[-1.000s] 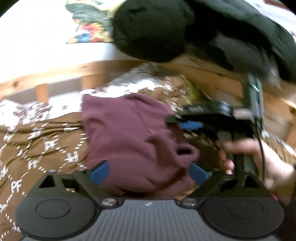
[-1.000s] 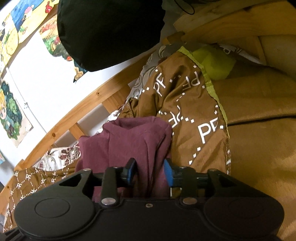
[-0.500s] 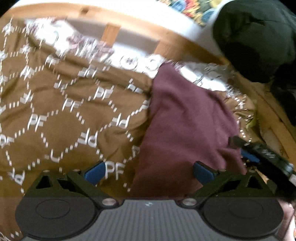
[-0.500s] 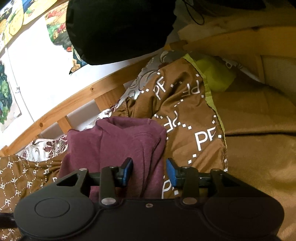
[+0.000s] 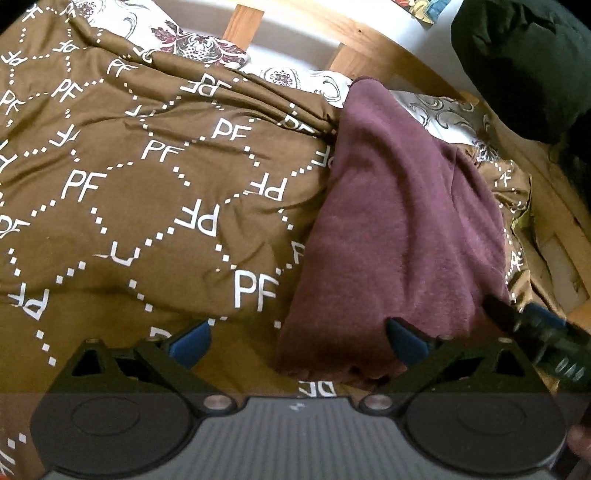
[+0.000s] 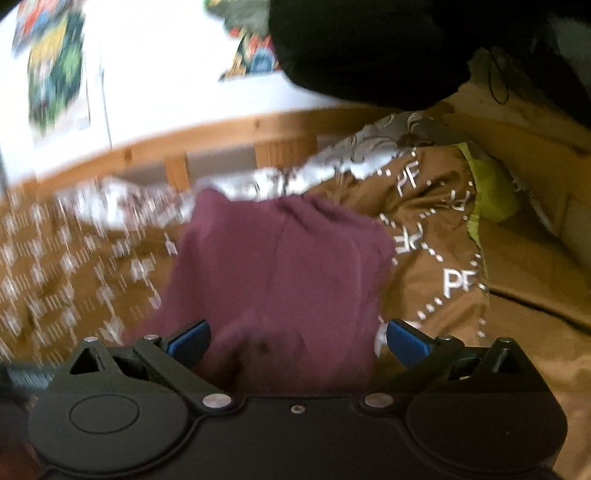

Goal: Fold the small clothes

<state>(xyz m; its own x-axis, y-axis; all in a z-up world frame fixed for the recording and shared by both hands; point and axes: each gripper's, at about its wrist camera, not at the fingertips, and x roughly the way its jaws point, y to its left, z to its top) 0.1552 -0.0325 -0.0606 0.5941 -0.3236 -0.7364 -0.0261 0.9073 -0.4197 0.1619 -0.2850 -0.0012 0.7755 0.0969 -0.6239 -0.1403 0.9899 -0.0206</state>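
Observation:
A maroon garment (image 5: pixel 399 229) lies folded in a long strip on the brown patterned blanket (image 5: pixel 147 206). My left gripper (image 5: pixel 298 343) is open just above the blanket, and the garment's near end reaches in between its blue pads (image 5: pixel 406 343) without touching them. In the blurred right wrist view the same garment (image 6: pixel 280 269) spreads ahead of my right gripper (image 6: pixel 297 341). Its jaws are opening wide, with cloth lying between the pads but not pressed. The right gripper (image 5: pixel 546 343) also shows at the right edge of the left wrist view.
A wooden bed rail (image 5: pixel 354 33) runs along the far side, with a white floral sheet (image 5: pixel 199 48) below it. A big black bundle (image 5: pixel 524 66) hangs at the upper right. A lime-green cloth edge (image 6: pixel 487 188) and posters on the wall (image 6: pixel 55 66) show in the right wrist view.
The right gripper let go of the pinched maroon fold and its jaws went wide. The garment now lies flatter. Both views rolled; the left gripper sank toward the garment's near left corner.

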